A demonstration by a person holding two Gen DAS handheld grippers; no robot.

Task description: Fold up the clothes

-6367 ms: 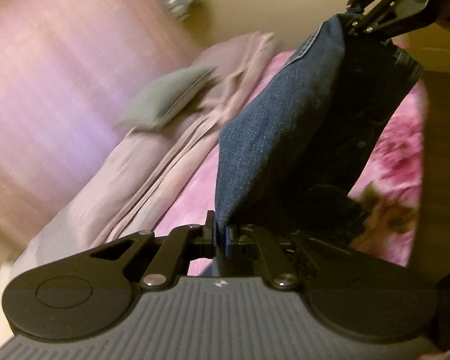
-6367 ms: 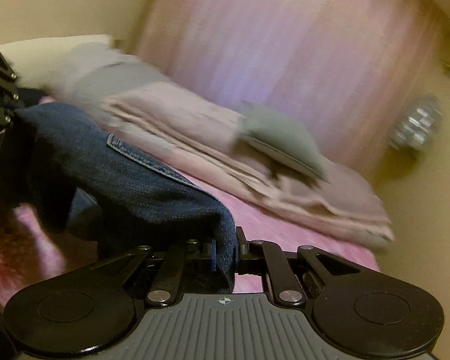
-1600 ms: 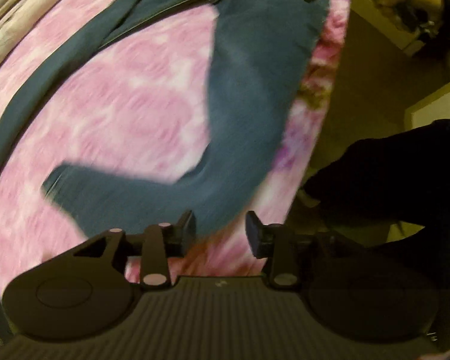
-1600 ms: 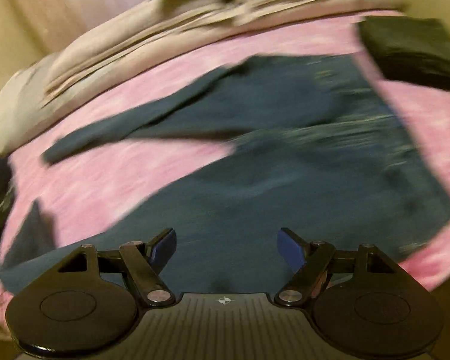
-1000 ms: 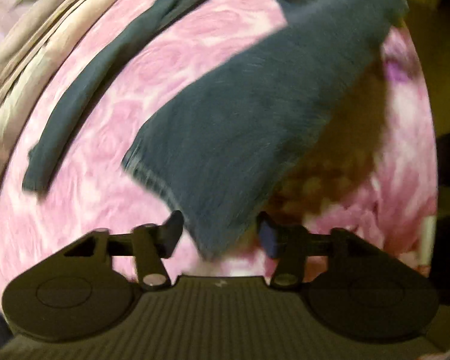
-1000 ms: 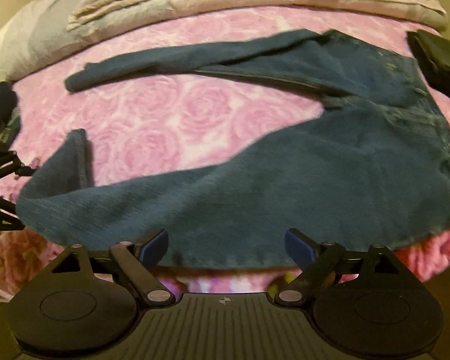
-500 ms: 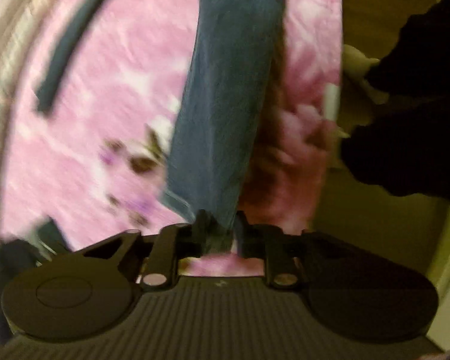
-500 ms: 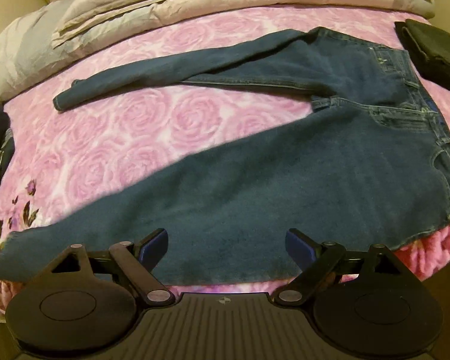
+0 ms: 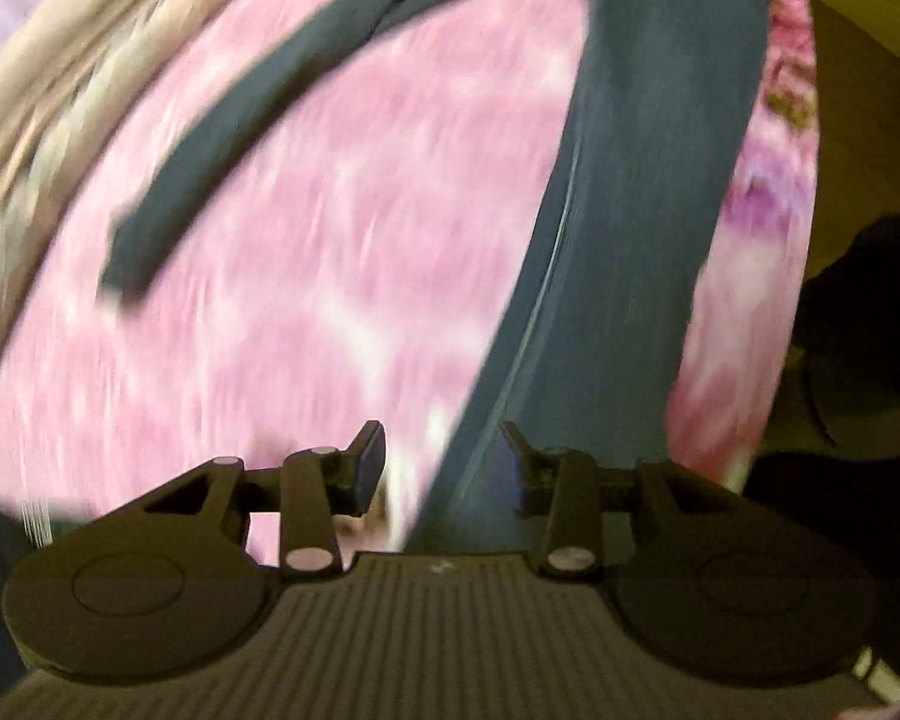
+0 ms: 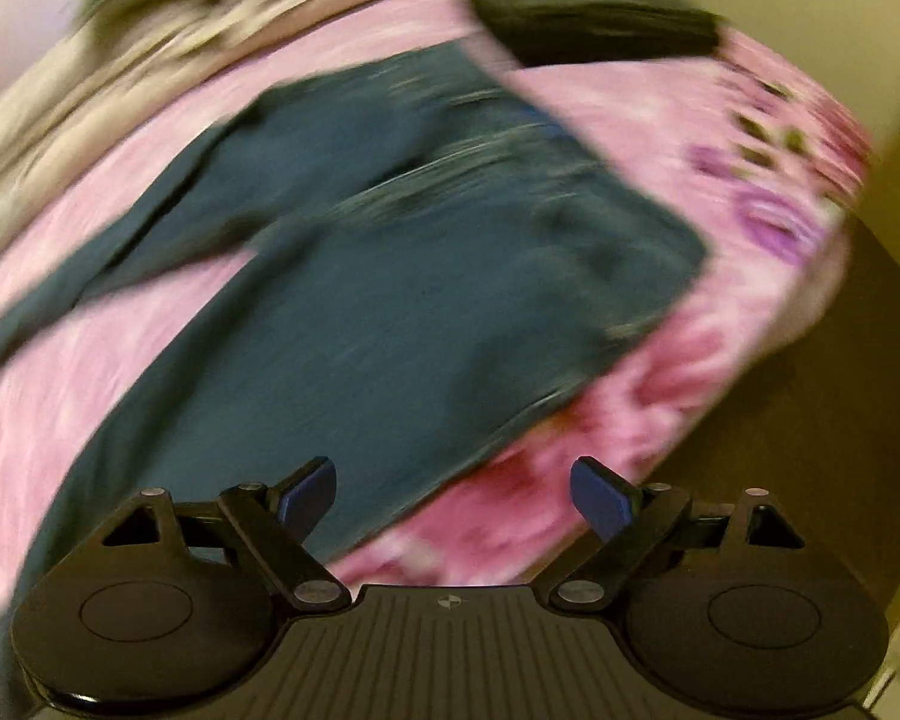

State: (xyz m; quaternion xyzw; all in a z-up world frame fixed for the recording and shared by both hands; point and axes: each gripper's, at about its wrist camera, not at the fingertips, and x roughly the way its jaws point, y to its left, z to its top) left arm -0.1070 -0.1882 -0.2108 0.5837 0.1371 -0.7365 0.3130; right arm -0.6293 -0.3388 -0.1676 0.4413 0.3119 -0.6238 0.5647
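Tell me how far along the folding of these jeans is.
Early. Done: the jeans lie spread flat on the pink blanket, legs apart. In hand: nothing; the left gripper has its jaws opening over one leg, and the right gripper is open. Left: every fold.

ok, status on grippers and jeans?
Left hand-held gripper opening, jeans leg between its jaws. Right hand-held gripper open, empty. Jeans spread flat on bed. Dark folded garment by waistband.
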